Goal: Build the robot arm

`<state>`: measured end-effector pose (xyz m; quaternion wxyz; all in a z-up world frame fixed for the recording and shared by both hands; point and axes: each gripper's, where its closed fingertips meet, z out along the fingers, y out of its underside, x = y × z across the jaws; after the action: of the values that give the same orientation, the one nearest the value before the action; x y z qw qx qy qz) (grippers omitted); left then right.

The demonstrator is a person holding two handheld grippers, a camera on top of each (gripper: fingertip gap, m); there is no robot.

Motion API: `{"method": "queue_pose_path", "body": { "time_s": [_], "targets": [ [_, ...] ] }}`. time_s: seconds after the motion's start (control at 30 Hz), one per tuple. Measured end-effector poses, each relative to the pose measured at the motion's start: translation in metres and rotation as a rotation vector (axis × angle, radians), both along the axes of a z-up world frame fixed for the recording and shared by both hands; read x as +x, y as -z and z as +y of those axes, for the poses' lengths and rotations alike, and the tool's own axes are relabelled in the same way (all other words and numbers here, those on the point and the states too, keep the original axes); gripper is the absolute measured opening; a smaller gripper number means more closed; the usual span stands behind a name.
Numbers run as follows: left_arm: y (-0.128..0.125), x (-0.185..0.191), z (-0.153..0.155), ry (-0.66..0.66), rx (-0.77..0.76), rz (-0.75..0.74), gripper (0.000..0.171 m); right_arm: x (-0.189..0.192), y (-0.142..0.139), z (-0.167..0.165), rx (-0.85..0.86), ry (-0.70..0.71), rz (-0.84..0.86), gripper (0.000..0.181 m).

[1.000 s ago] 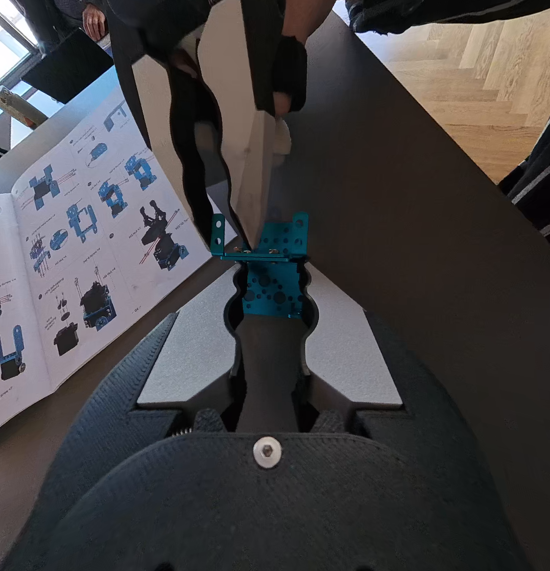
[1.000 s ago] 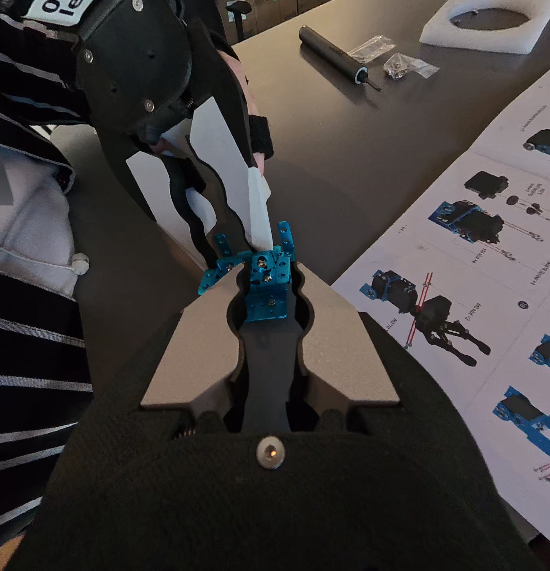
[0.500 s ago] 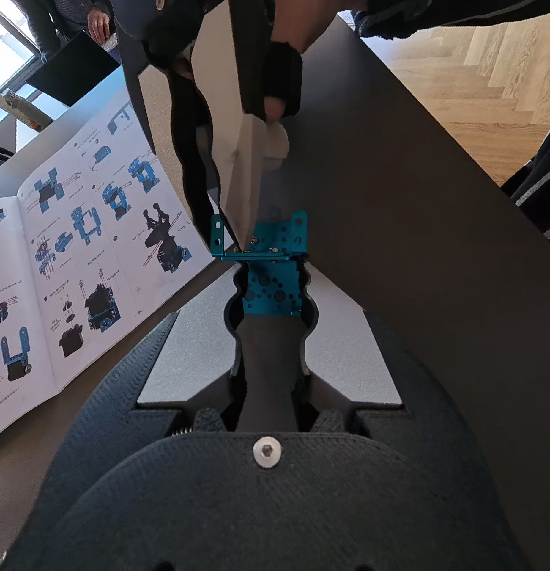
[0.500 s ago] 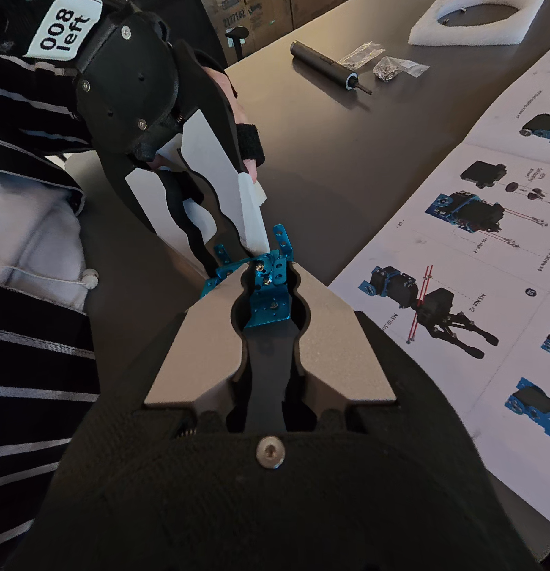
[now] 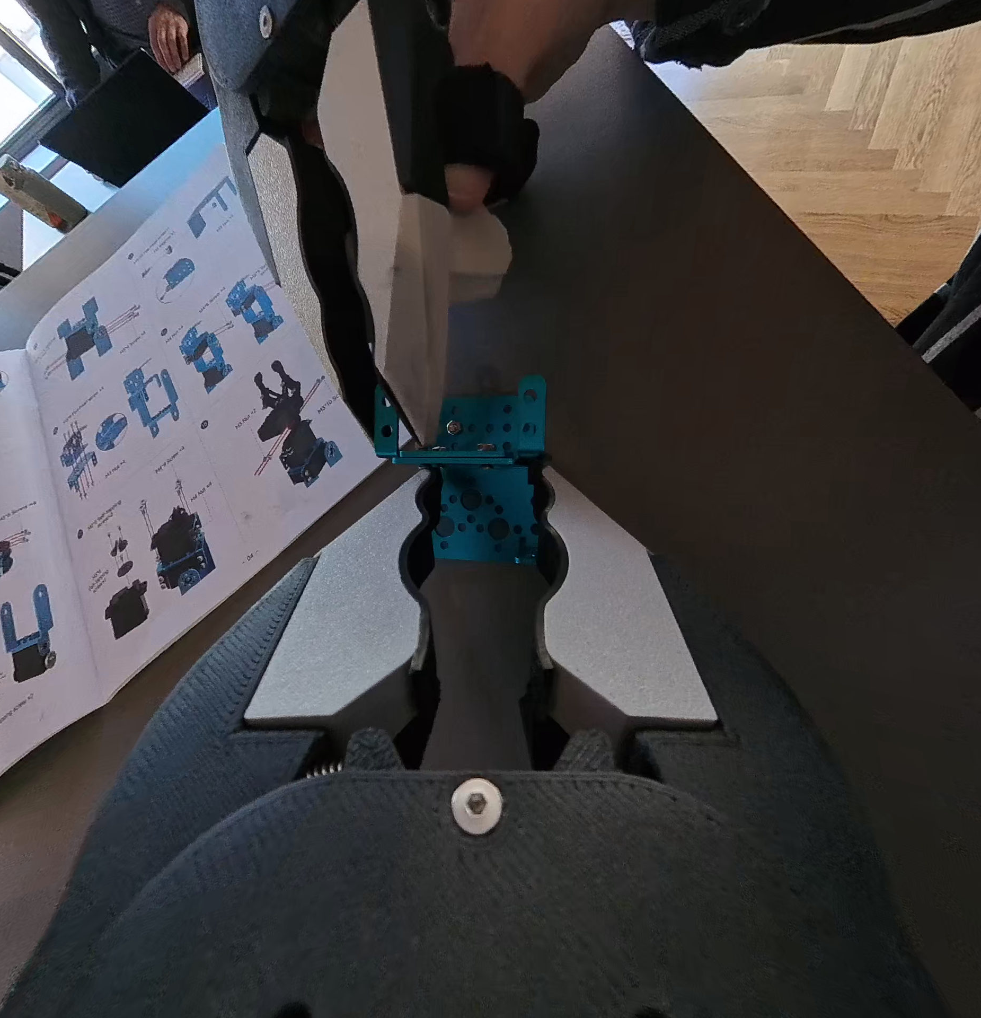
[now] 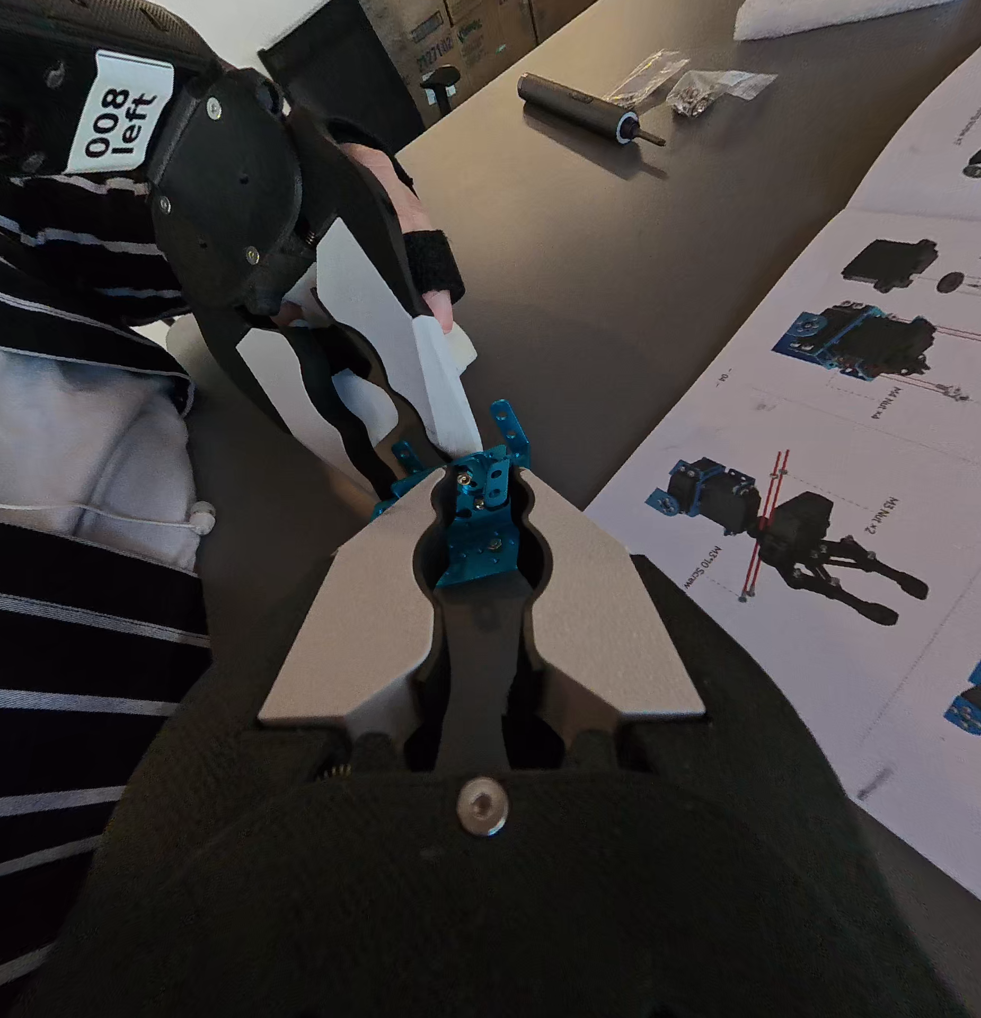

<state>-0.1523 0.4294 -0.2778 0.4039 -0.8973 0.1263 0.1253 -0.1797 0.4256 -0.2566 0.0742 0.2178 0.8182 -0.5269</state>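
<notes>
The bracket (image 5: 485, 518) is bright teal-blue with silver screws. Both grippers have pale grey fingers (image 5: 334, 633) on black ribbed bodies. The surface (image 5: 752, 496) is matt dark brown-black. The manual (image 5: 146, 440) is white, printed with blue and black figures and thin red lines. The sleeve (image 6: 64, 633) is black with white stripes. The floor (image 5: 890, 137) is light wood in herringbone.

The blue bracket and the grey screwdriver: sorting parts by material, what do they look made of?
Blue bracket: likely anodised aluminium, thin sheet with punched holes, satin metallic sheen. Grey screwdriver: smooth matte cylinder, metal or plastic, cannot tell.
</notes>
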Motion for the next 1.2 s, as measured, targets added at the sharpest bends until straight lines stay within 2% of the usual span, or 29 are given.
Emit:
{"method": "queue_pose_path", "body": {
  "time_s": [0.23,0.3,0.4,0.6,0.87,1.0,1.2],
  "targets": [
    [0.000,-0.001,0.000,-0.005,0.001,0.003,0.033,-0.002,-0.001,-0.001,-0.015,0.030,-0.006,0.018],
    [-0.001,-0.001,0.000,-0.003,0.005,0.001,0.032,-0.002,-0.003,-0.001,-0.038,0.039,-0.011,0.008],
    [-0.002,-0.002,0.001,-0.008,0.009,0.003,0.034,-0.002,-0.005,-0.002,-0.049,0.038,-0.016,0.008],
    [-0.001,-0.002,0.001,-0.008,0.004,-0.001,0.035,-0.001,-0.013,-0.001,-0.109,0.025,-0.016,0.021],
    [0.000,-0.002,0.001,-0.020,0.005,-0.006,0.033,0.001,-0.009,0.004,-0.017,0.003,0.095,0.028],
    [0.001,-0.001,0.002,-0.017,0.007,-0.013,0.035,0.001,0.004,0.008,0.077,0.007,0.117,0.030],
    [0.001,0.003,0.005,-0.003,0.006,-0.003,0.034,0.003,0.001,0.004,0.114,0.006,0.180,0.021]
  ]
}}
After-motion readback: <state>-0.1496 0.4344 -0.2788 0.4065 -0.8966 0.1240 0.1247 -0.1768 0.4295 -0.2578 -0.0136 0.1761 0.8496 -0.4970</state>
